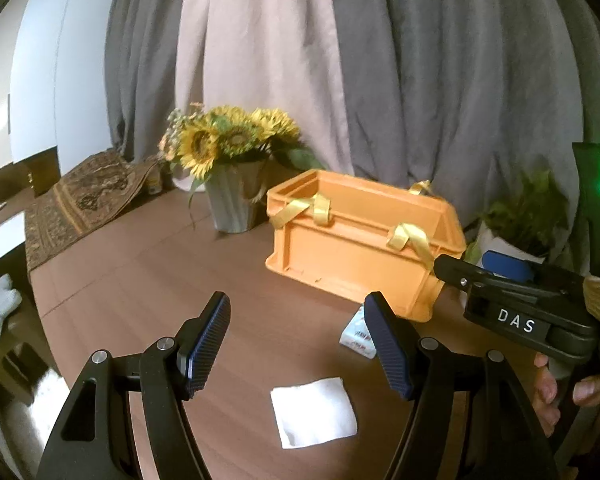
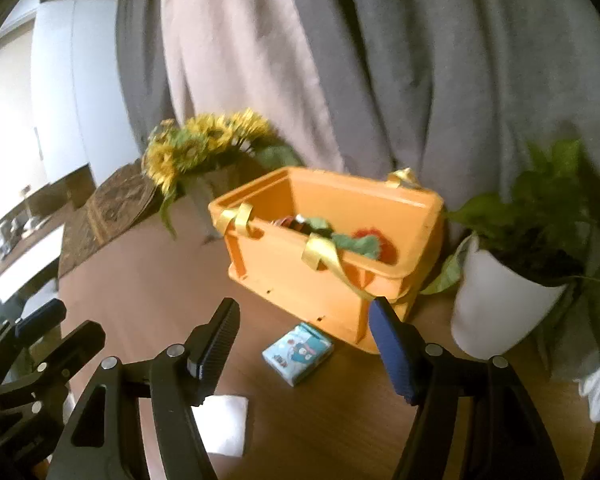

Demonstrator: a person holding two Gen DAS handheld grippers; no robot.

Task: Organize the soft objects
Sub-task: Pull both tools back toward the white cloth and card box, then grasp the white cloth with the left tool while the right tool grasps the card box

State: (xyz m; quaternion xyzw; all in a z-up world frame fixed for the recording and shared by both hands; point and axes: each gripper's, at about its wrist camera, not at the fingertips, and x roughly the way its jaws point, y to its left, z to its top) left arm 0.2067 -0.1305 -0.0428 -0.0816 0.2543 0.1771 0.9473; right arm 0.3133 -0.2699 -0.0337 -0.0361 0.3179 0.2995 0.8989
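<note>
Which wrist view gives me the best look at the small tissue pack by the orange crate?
The right wrist view. There the tissue pack lies whole and unblocked on the table, just in front of the orange crate. In the left wrist view only a corner of it shows, behind a finger of the left gripper.

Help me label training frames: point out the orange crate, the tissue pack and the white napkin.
orange crate (image 2: 300,276): right wrist view, near side wall.
tissue pack (image 2: 298,354): right wrist view, printed top face.
white napkin (image 1: 314,412): left wrist view, middle of the sheet.
</note>
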